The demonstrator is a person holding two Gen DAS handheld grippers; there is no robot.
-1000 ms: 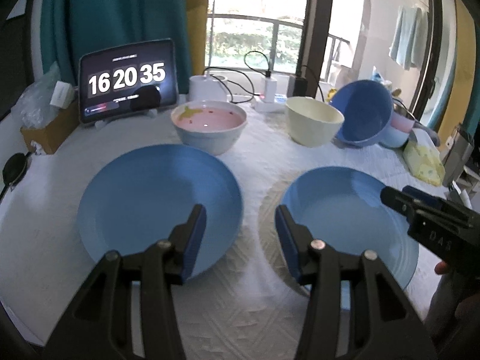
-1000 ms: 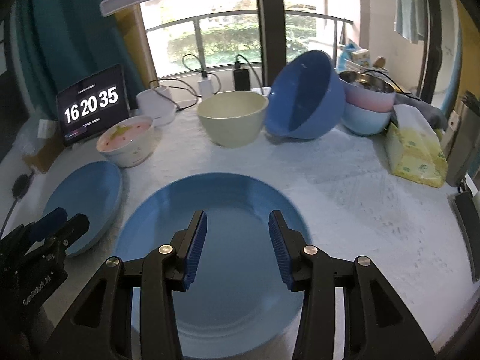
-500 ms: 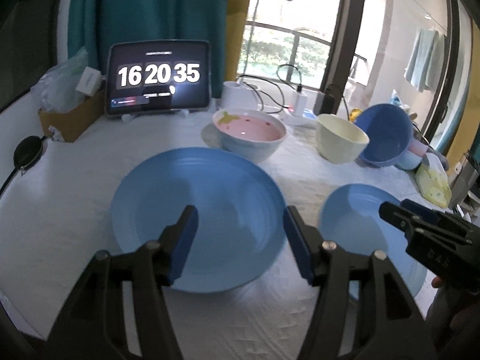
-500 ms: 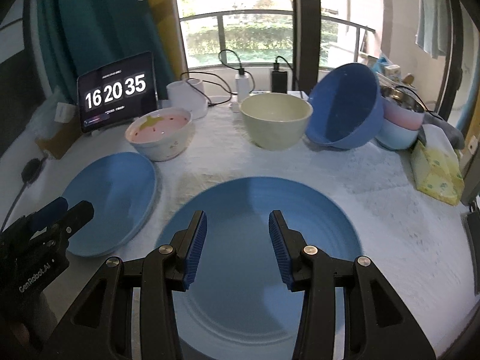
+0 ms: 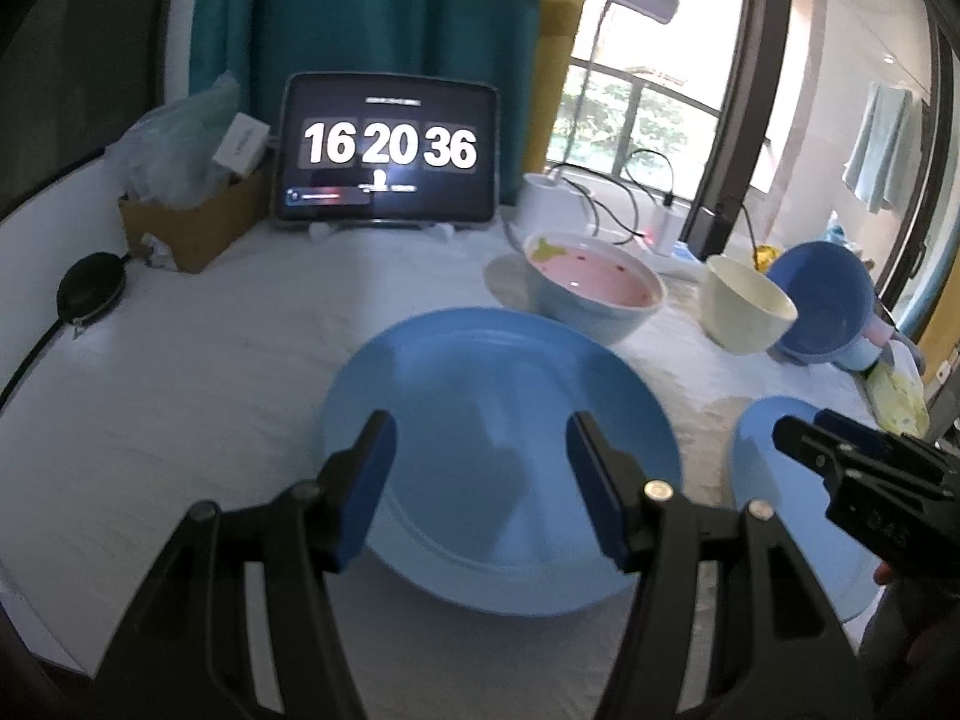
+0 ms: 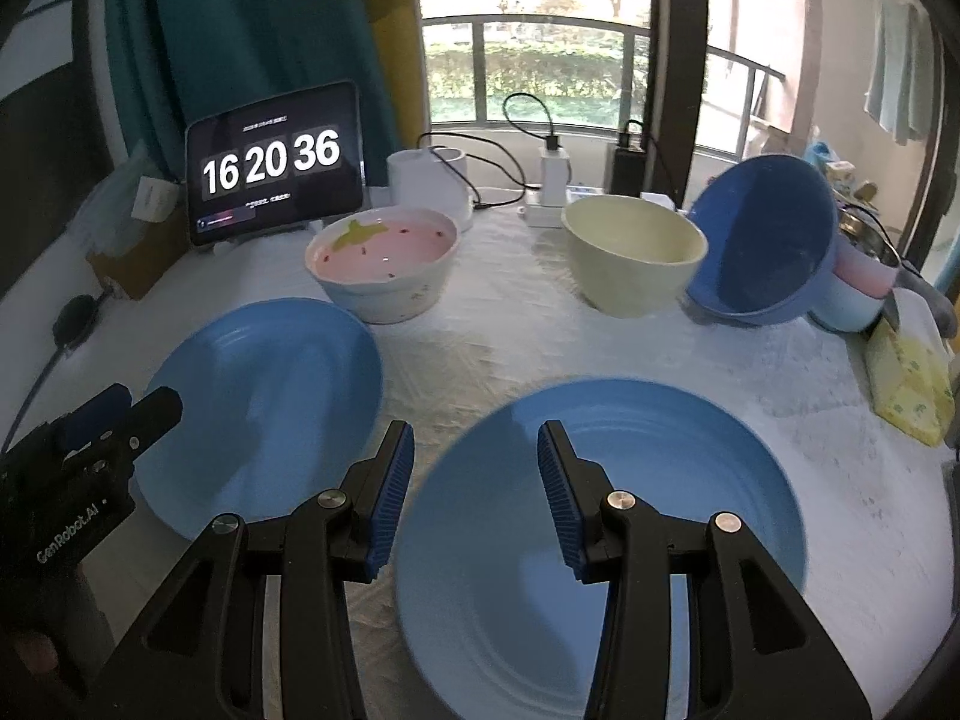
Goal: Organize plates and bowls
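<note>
Plates (image 5: 498,450) lie apart; left claw (image 5: 480,486) now centred over left one, wider, empty; right claw (image 6: 474,498) gapes, empty.

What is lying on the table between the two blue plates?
Nothing: only bare white tablecloth separates the left plate from the right plate, seen best in the right wrist view.

Blue plates (image 5: 498,420), pink-lined bowl (image 6: 384,252), cream bowl (image 6: 633,252).

A tablet (image 6: 273,165) showing a clock stands beside a cardboard box (image 5: 186,222) on the white tablecloth (image 5: 210,360).
</note>
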